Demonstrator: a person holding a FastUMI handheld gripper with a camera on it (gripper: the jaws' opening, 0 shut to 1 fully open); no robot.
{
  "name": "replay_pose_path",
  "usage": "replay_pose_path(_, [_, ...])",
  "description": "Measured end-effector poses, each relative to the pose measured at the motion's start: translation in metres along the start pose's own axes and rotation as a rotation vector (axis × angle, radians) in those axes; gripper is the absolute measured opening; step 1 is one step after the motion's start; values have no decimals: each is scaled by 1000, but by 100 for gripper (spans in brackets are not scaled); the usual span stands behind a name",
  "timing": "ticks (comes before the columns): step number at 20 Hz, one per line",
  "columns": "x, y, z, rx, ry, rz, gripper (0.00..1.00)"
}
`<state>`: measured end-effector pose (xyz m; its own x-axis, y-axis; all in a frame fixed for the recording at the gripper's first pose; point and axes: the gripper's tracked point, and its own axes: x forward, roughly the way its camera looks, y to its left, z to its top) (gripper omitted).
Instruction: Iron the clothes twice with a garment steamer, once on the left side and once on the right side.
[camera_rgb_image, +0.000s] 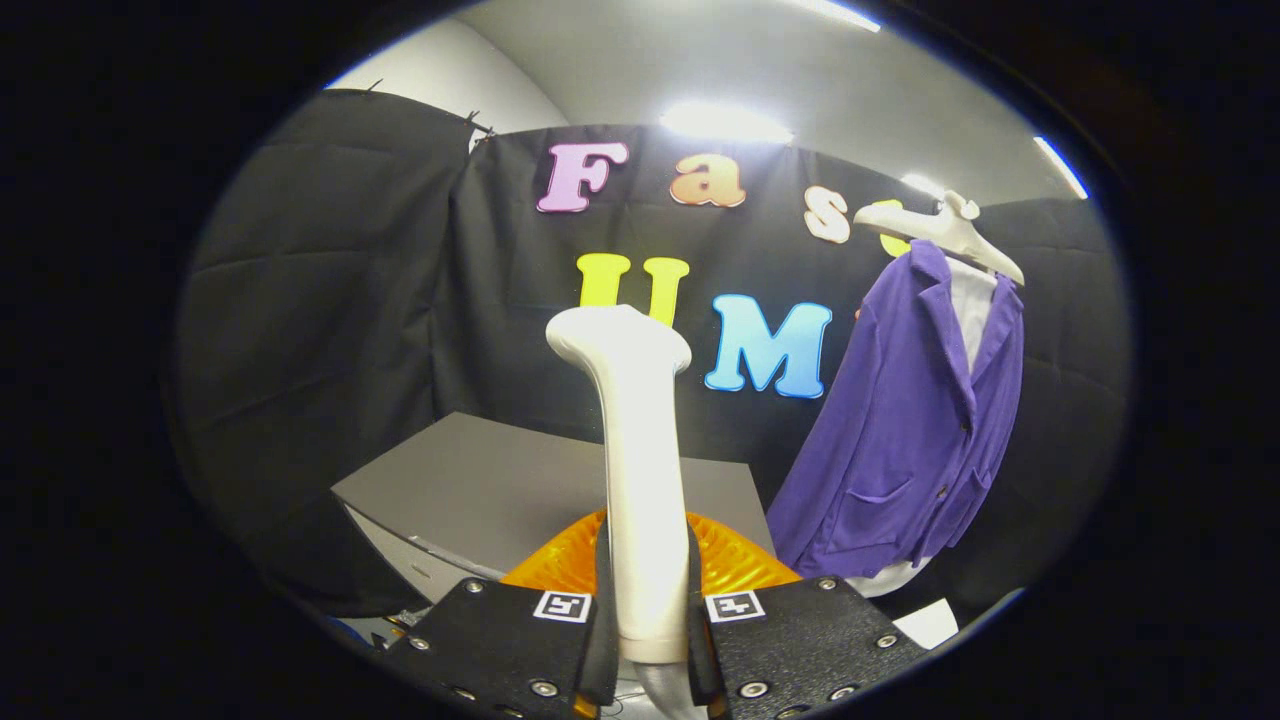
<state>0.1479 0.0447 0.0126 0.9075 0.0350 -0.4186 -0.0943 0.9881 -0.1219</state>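
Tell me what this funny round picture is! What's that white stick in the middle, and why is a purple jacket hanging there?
The picture comes from a camera riding on a hand-held gripper, a tool with two fingers that a person carries. It looks forward along those fingers, so you see them at the bottom. They are squeezed on the white stick, which is a garment steamer for smoothing clothes. It stands upright between the fingers. Just behind it lies something orange and ribbed, and beyond that a grey table. Off to the side, the purple jacket hangs on a white hanger over a white shirt, waiting to be steamed.
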Motion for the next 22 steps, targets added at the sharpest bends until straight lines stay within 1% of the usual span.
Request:
replay_pose_path(4, [-41,-19,-14,-1,-72,2,27])
replay_pose_path(9, [-88,-48,-43,8,-125,-37,27])
replay_pose_path(14, [-111,-73,-64,1,-183,-94,27])
replay_pose_path(17, [-118,-77,-64,13,-214,-105,28])
replay_pose_path(19, [-119,-83,-56,24,-242,-122,28])
replay_pose_path(22, [-117,-95,-37,80,-285,-146,27])
